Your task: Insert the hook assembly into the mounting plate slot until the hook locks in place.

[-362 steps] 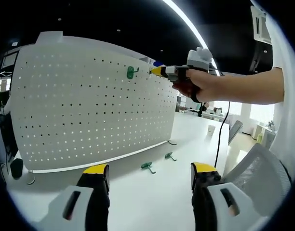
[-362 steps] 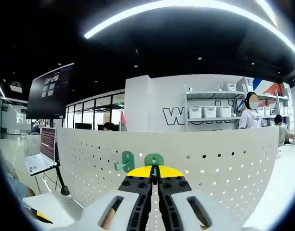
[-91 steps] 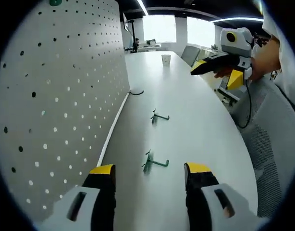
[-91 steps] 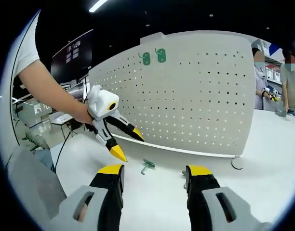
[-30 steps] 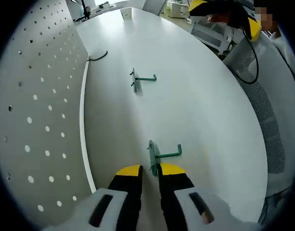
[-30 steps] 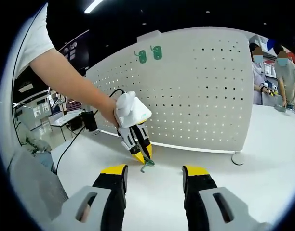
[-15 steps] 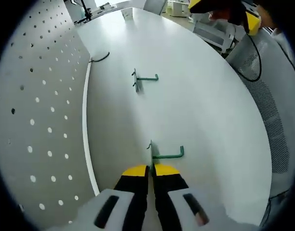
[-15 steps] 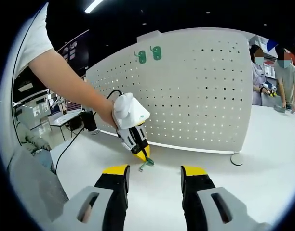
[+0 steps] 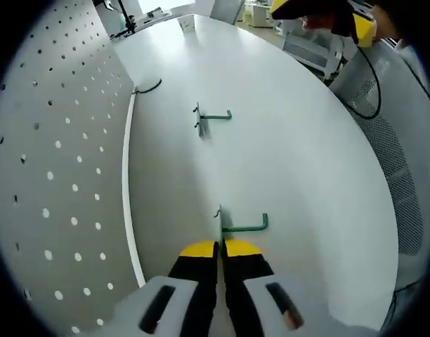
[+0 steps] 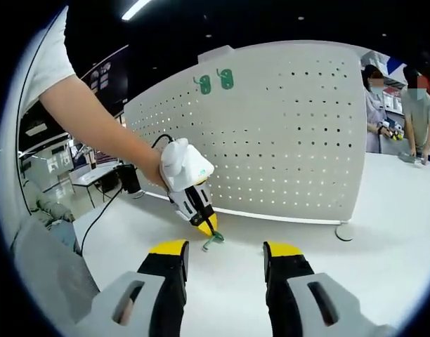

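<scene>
White table (image 9: 299, 161), wide and curved. On it stands the pegboard (image 10: 285, 133) (image 9: 53, 140), upright, white, perforated; its foot (image 10: 345, 232) rests on the tabletop. Two green hooks (image 10: 215, 80) hang side by side high on the board's upper left.

Left gripper (image 9: 219, 247) (image 10: 206, 226): jaws pressed together, yellow tips down at the table, clamped on the plate end of a green hook (image 9: 241, 225) (image 10: 213, 240). The hook's rod runs off to the right in the left gripper view, upturned tip at the far end. Whether it lies on the table or just clear of it cannot be told. The person's arm (image 10: 102, 123) reaches in from the upper left.

Right gripper (image 10: 222, 248): jaws wide apart, nothing between them, held above the table short of the left gripper.

Second loose hook (image 9: 211, 117) lies farther along the table, near the board's base, well apart from the held one.
</scene>
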A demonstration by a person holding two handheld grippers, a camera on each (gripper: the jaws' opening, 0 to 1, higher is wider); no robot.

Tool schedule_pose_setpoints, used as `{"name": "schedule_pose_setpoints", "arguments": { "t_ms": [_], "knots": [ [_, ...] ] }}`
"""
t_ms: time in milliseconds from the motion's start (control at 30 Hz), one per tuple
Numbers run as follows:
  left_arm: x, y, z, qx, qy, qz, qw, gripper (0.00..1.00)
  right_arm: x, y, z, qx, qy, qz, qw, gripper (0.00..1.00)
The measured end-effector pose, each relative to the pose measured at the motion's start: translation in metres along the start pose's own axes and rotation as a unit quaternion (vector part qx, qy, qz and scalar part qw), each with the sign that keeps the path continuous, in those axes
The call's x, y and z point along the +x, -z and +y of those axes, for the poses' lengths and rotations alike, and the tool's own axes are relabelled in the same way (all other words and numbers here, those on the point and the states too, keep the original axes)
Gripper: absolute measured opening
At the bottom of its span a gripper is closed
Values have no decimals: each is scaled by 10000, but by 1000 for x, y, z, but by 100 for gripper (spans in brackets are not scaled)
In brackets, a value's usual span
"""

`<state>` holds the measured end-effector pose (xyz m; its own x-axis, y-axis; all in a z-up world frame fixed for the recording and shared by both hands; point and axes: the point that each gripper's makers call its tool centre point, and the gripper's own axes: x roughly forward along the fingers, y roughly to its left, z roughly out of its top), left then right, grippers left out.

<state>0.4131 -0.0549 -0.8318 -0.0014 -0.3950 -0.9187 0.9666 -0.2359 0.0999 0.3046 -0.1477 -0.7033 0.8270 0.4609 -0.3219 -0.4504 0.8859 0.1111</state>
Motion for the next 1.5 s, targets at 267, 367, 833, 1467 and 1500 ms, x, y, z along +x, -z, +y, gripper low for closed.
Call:
{"name": "schedule_pose_setpoints", "arguments": {
  "t_ms": [267,367,833,1467,1500],
  "knots": [
    [-9,-11,9,-398,-247,-772,9959,1,-2,-2,-5,139,64,-75,9999,41],
    [-17,-14,17,-806,-419,-1027,9906,1,-2,-2,-5,138,57,-86,9999,41],
    [-52,-28,16,-1210,-927,-1843,9710,1,-2,-4,-5,214,32,-153,9996,41],
    [-112,-40,20,-1877,-1787,-2842,9231,1,-2,-9,2,210,-113,-257,9994,41],
    [-114,-40,19,-1883,-1817,-2869,9215,1,-2,-10,4,211,-141,-269,9993,41]
  ]
}}
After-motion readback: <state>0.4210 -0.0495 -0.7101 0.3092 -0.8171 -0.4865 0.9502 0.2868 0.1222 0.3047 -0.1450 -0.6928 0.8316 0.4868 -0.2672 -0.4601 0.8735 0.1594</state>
